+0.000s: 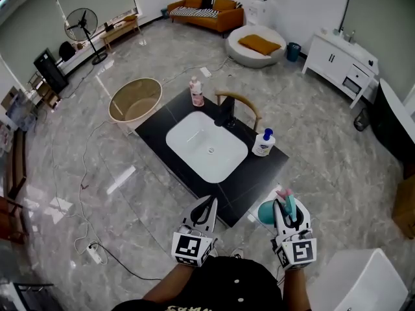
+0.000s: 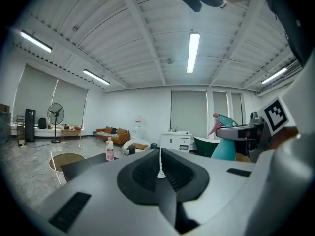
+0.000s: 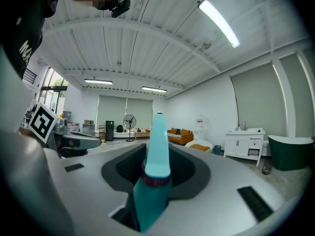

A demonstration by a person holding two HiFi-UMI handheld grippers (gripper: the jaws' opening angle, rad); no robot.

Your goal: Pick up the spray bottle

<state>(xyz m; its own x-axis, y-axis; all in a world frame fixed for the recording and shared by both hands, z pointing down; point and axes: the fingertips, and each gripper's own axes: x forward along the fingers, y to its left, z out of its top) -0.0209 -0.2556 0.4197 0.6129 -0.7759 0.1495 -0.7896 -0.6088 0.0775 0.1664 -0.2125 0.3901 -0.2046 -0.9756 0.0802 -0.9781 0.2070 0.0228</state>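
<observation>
The spray bottle (image 3: 156, 167), teal with a pink trigger, is sitting clamped between the jaws of the right gripper (image 1: 286, 207), which is holding it in the air just off the near right edge of the black counter (image 1: 254, 173). The left gripper (image 1: 209, 207) is hovering beside it, jaws pressed together on nothing. A white basin (image 1: 207, 146) is filling the counter's middle, with a black faucet (image 1: 225, 115) at its far edge. A pink bottle (image 1: 196, 92) is standing at the far corner and a white pump bottle (image 1: 263, 142) at the right corner. Grey marble floor (image 1: 311, 128) is stretching away to a round tan table (image 1: 135, 100), a fan (image 1: 83, 26), an orange sofa (image 1: 204, 10) and a white cabinet (image 1: 340, 60).
</observation>
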